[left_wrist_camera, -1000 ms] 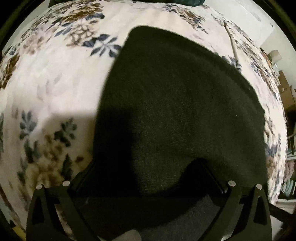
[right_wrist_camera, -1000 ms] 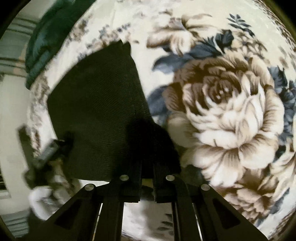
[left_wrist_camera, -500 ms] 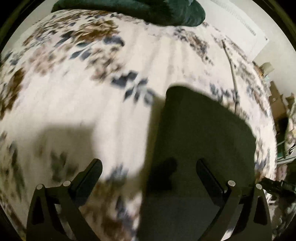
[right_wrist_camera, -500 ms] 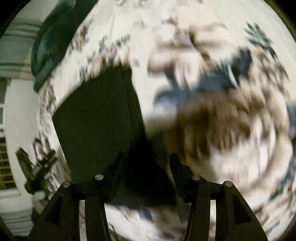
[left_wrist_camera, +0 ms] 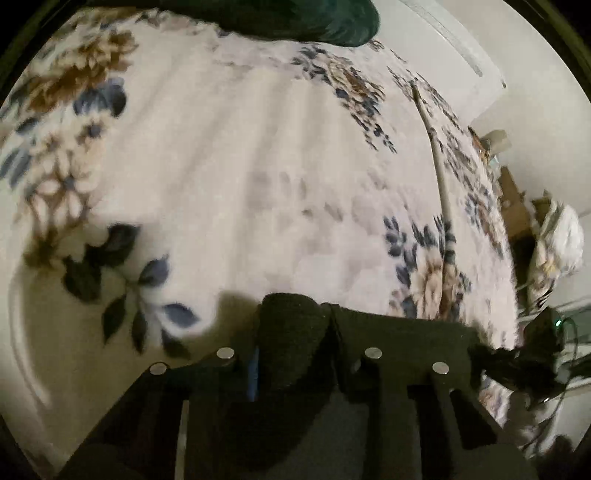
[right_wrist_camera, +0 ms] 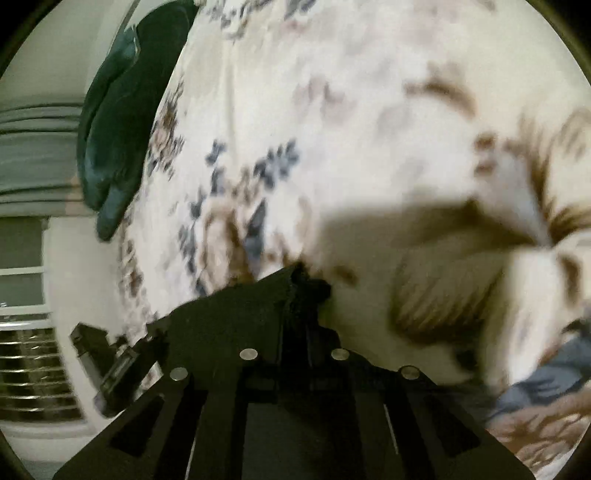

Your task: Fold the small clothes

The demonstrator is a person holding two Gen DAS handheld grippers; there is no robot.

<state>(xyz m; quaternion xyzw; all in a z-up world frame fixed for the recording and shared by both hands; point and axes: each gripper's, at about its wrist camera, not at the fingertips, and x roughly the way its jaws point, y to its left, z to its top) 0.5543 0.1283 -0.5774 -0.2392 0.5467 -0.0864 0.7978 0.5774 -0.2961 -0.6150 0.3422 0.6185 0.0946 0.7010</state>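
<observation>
The small dark green garment point(left_wrist_camera: 399, 339) hangs stretched between both grippers above the floral bedspread point(left_wrist_camera: 258, 166). My left gripper point(left_wrist_camera: 295, 332) is shut on one bunched corner of it, low in the left wrist view. My right gripper point(right_wrist_camera: 299, 291) is shut on the other corner point(right_wrist_camera: 229, 314), low centre in the right wrist view. Each gripper shows at the other view's edge: the right one point(left_wrist_camera: 543, 347), the left one point(right_wrist_camera: 107, 369). Most of the cloth is hidden under the fingers.
A dark teal blanket point(left_wrist_camera: 314, 18) lies at the far edge of the bed, also in the right wrist view point(right_wrist_camera: 118, 122). A white cord point(left_wrist_camera: 439, 166) runs across the bedspread at right. Boxes and white bags point(left_wrist_camera: 557, 236) stand beyond the bed's right edge. A window with blinds point(right_wrist_camera: 29, 369) is at left.
Both grippers opened, then shut on the garment's corners and lifted it off the bedspread. The cloth, flat a second ago, now hangs between them.
</observation>
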